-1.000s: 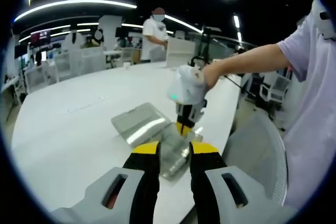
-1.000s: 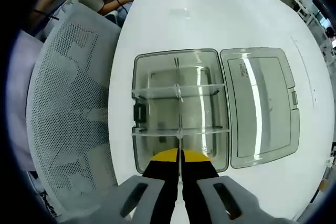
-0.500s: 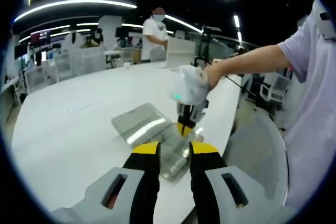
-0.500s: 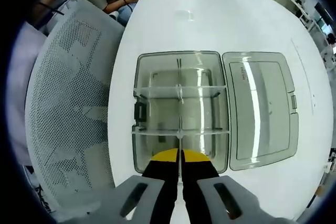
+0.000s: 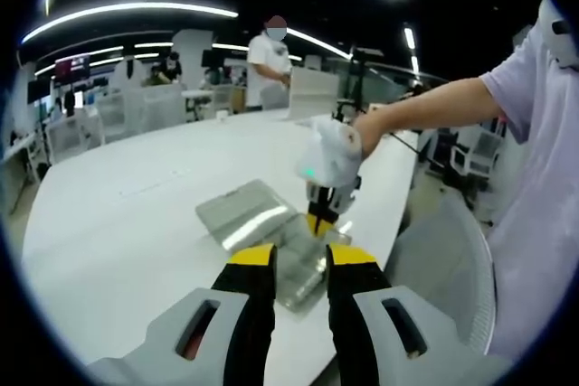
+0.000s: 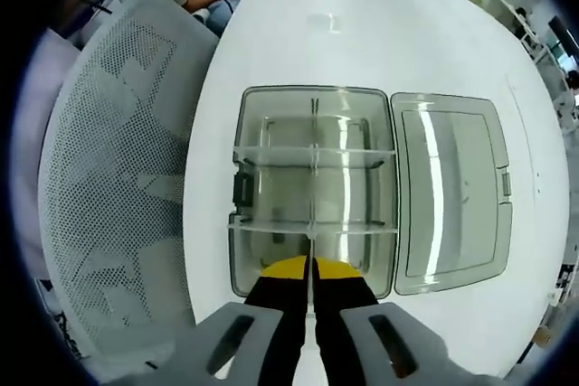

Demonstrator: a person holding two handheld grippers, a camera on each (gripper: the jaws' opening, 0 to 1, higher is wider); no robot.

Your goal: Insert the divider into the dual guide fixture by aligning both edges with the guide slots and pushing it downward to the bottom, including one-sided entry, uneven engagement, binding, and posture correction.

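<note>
1. Clear plastic makes up the box on the white table; its open lid lies flat at 3 o'clock of it, hinged alongside.
2. In the right gripper view, two clear cross walls span the box from side to side, and a thin clear divider runs lengthwise down the middle, from the far wall at 12 o'clock towards the jaws at 6 o'clock.
3. The right gripper is clenched on the near end of that divider, its yellow-tipped jaws pressed together over the thin edge.
4. The left gripper hangs back from the box with its jaws apart and nothing between them; from there the right gripper shows at 12 o'clock, pointing down into the box.
5. Judged from this, the step in hand is seating: the divider looks lined up with its slots but whether it has reached the bottom cannot be told.
6. The next move calls for a straight downward push, kept level so neither end binds.
</note>
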